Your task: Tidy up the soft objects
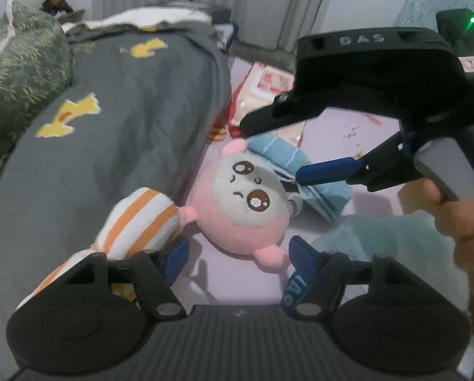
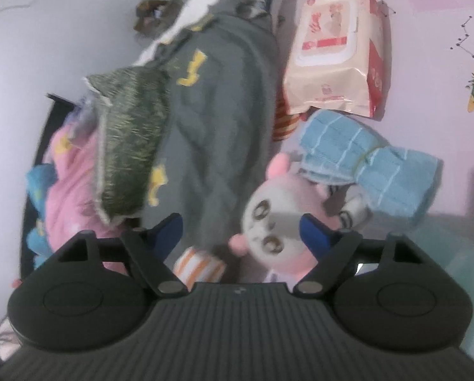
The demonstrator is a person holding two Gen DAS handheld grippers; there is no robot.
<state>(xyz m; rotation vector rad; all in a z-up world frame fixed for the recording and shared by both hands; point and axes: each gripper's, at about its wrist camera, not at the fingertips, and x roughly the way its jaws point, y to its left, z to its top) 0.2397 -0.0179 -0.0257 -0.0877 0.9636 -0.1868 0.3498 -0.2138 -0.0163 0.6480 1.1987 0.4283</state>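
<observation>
A round pink plush toy (image 1: 240, 203) with a grey-white face lies on the lilac bed sheet (image 1: 357, 133). A folded blue striped towel (image 1: 303, 171) lies partly under its far side. An orange-and-white striped soft roll (image 1: 141, 222) touches its left. My left gripper (image 1: 237, 258) is open, its fingers either side of the plush's near edge. My right gripper (image 1: 271, 149) comes in from the right, open, above the towel and plush. In the right wrist view the plush (image 2: 278, 222) sits between the open fingers of the right gripper (image 2: 240, 228), with the towel (image 2: 367, 165) beyond.
A grey quilt with yellow shapes (image 1: 116, 133) fills the left, with a green patterned cushion (image 1: 17, 79) beside it. A pack of wet wipes (image 2: 335, 54) lies beyond the towel. Pale teal fabric (image 1: 389, 247) lies at the near right. Pink bedding (image 2: 68, 190) is heaped at far left.
</observation>
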